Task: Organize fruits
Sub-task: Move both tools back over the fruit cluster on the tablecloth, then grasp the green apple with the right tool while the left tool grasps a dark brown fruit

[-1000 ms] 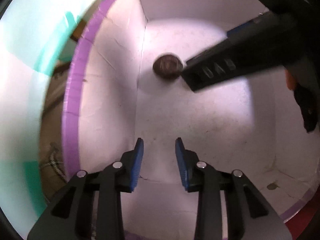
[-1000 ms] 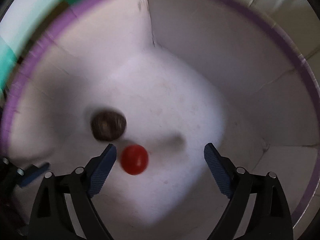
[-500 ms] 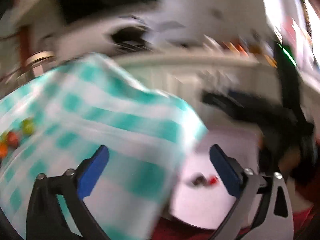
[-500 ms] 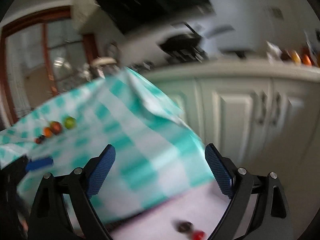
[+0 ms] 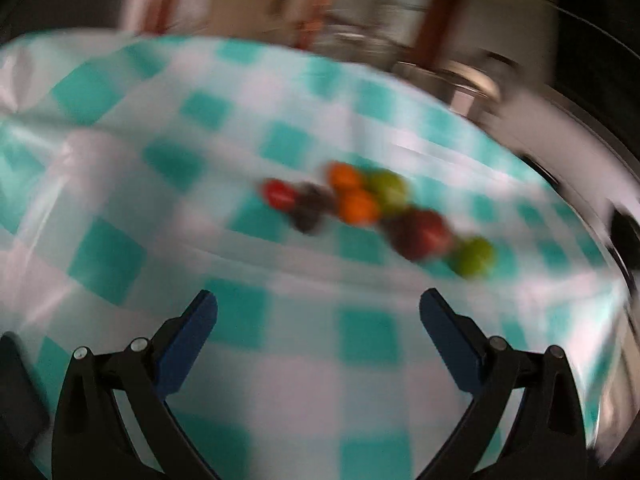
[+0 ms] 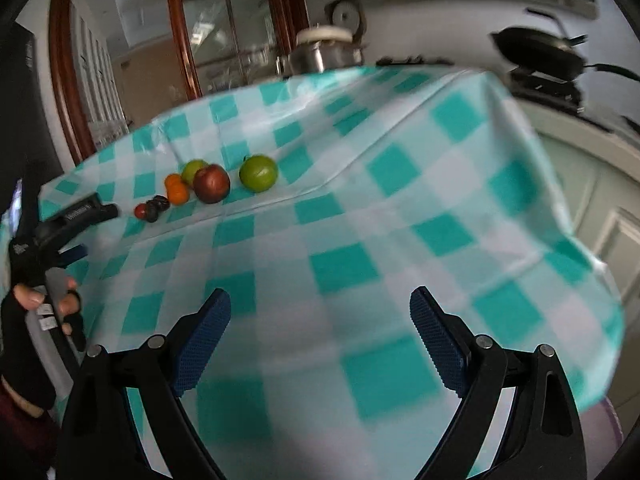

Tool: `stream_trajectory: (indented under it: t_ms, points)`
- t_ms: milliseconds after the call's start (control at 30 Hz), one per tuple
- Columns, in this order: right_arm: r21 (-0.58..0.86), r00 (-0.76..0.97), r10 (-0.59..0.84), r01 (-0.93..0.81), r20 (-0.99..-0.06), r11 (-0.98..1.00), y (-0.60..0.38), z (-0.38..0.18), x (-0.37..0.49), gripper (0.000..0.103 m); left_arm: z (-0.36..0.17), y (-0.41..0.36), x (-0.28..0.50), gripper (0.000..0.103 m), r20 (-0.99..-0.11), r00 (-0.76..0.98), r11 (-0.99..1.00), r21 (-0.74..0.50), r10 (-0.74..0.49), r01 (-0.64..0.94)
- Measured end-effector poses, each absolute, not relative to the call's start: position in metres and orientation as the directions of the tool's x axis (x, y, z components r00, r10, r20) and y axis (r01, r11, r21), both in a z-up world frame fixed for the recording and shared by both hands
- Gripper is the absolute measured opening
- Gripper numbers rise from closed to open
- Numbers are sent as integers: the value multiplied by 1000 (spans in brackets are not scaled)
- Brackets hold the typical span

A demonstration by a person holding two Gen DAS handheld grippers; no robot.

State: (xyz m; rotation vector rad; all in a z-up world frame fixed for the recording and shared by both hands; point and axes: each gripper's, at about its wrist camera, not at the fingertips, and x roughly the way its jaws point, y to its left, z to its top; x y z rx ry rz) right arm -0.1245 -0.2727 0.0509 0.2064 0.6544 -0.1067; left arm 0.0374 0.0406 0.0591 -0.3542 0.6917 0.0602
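Note:
A cluster of fruits lies on the teal-checked tablecloth point(image 6: 344, 264): a green one point(image 6: 258, 173), a dark red one point(image 6: 211, 183), another green one point(image 6: 193, 169), two orange ones point(image 6: 177, 193), small dark ones point(image 6: 156, 207) and a small red one point(image 6: 140, 211). In the blurred left wrist view the same cluster point(image 5: 356, 204) lies ahead of my open, empty left gripper point(image 5: 318, 320). My right gripper point(image 6: 320, 318) is open and empty, nearer the table's front. The left gripper also shows in the right wrist view point(image 6: 76, 232), close to the small fruits.
A purple-rimmed white box edge point(image 6: 612, 416) shows at the lower right below the cloth. A steel pot point(image 6: 326, 54) stands behind the table, a black pan point(image 6: 540, 54) on the counter, white cabinets point(image 6: 600, 200) at right.
Both grippers have come up out of the white box, where a dark fruit and a small red one lay, and swung to face the tabletop fruits. The left gripper has opened wide.

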Motion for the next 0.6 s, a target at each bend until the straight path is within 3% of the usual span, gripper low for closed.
stream_trajectory:
  t_ms: [233, 600]
  points:
    - [134, 685, -23, 176, -729, 975, -238, 27, 11, 88, 45, 71, 89, 101, -623, 783, 895, -346, 6, -282]
    - [-95, 652, -137, 99, -746, 991, -201, 19, 134, 88, 20, 76, 102, 101, -629, 777, 903, -353, -34, -246]
